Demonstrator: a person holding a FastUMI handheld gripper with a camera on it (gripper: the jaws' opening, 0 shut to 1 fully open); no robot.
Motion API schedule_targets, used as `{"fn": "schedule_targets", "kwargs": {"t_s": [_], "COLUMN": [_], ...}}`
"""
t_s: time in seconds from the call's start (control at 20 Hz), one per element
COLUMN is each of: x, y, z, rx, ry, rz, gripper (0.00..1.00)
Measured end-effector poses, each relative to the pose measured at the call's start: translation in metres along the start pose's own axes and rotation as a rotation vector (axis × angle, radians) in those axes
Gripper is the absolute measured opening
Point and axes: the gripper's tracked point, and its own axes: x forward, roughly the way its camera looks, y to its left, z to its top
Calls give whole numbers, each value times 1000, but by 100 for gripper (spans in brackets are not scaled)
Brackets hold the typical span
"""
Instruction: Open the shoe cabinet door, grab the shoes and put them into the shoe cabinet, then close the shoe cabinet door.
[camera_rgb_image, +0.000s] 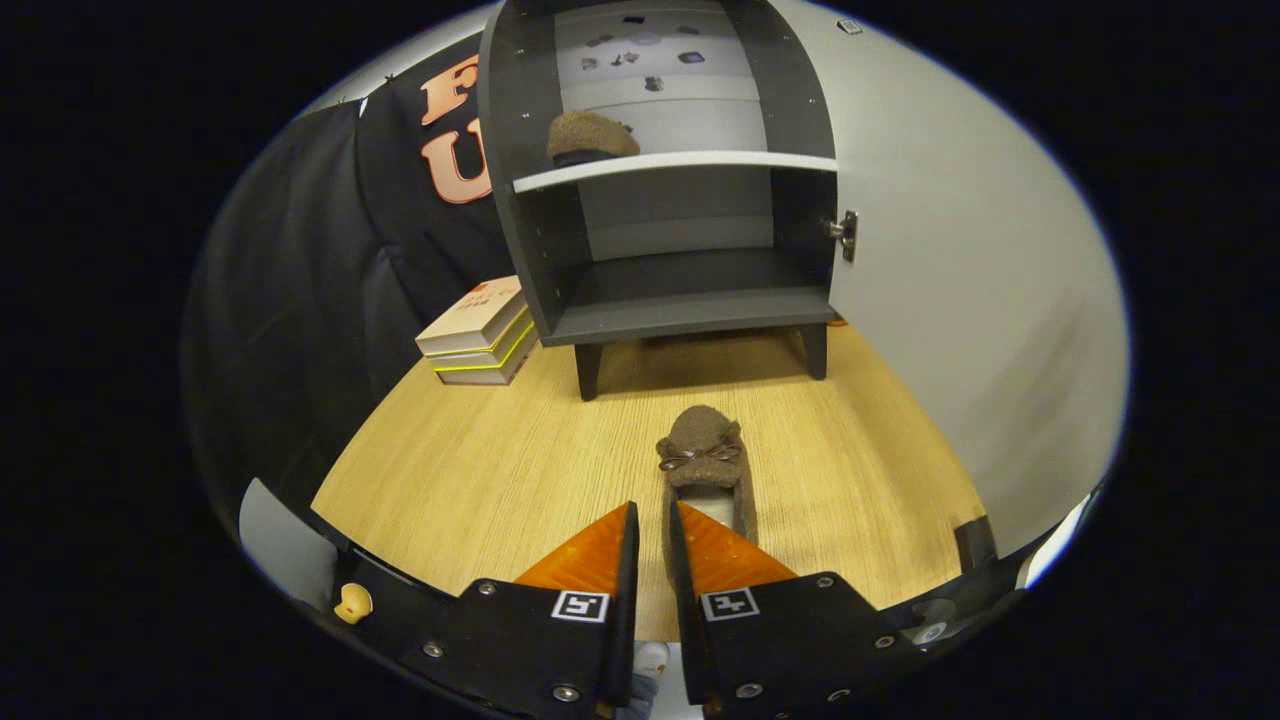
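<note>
A light wood-grain table (480, 470) spreads out under even indoor light. Black cloth wall (300, 270) hangs behind its left side, folds and creases showing. A stack of books (480, 335) sits on the table right against that cloth.

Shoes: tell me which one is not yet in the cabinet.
The shoe with the bow, lying on the wooden floor just ahead of the nearly closed claw; the other shoe sits on the cabinet's upper shelf.

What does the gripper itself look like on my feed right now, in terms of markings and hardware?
The gripper has two wedge-shaped fingers with ribbed faces tapering to points. Each sits on a flat black carrier plate fixed with silver screws, and each plate bears a square black-and-white fiducial tag.
</note>
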Motion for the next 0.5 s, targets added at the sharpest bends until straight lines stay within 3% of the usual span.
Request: {"fn": "schedule_targets", "kwargs": {"t_s": [0.5], "x": [81], "y": [-12], "z": [-41], "rx": [24], "ry": [147], "rz": [4], "gripper": [20]}}
